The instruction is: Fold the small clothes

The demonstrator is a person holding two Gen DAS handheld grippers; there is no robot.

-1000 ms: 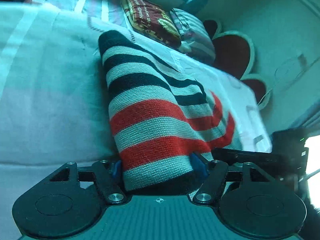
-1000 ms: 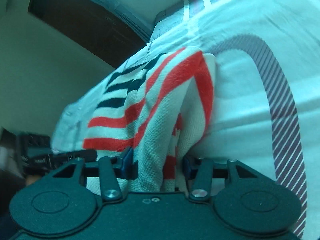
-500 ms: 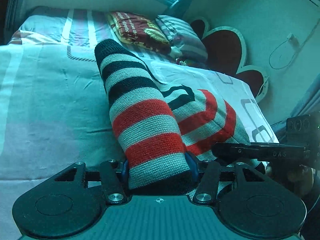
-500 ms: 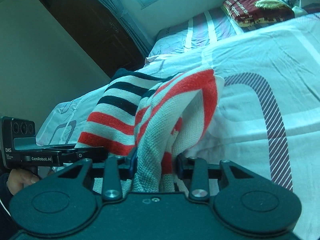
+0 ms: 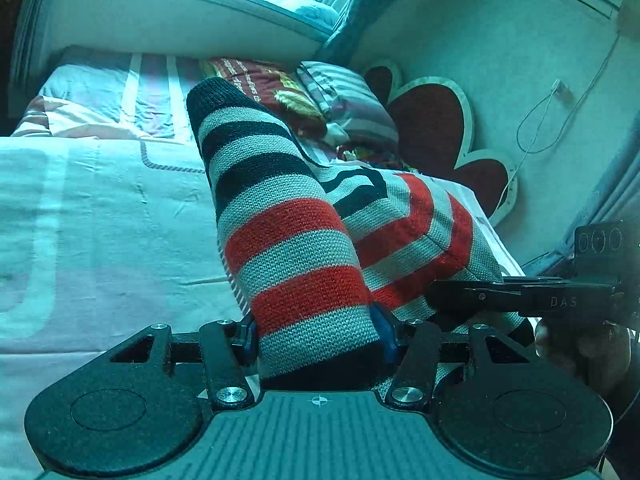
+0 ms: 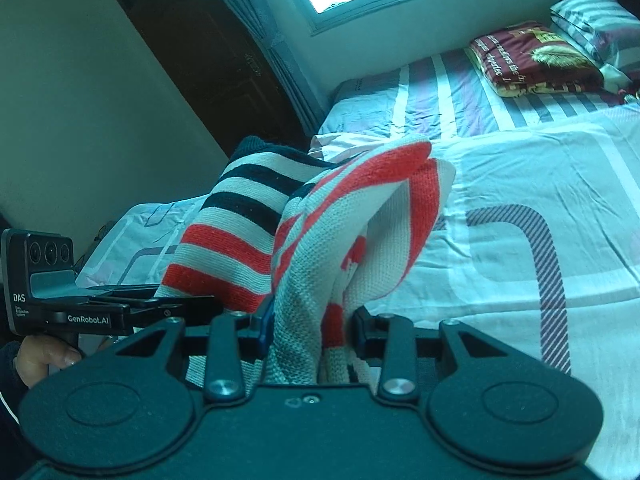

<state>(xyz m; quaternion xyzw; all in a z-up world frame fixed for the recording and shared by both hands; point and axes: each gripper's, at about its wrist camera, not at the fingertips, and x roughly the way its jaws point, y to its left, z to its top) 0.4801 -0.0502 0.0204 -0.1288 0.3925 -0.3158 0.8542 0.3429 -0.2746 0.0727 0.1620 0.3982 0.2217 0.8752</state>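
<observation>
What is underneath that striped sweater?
Under the striped sweater, held by both grippers, lies the pale bedsheet. Whatever lies directly beneath its folds is hidden.

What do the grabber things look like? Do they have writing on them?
Both are black. The left gripper and right gripper each have blue pads, flat link bars with silver bolts and two round discs on a ridged body. Seen from the side, the left one carries three small lenses and white lettering, "DAS" and "GenRobot.AI". A dark sleeve shows.

Right gripper clamps a bunched striped sweater above the bed; left gripper at nine o'clock; pillow at two o'clock.
</observation>
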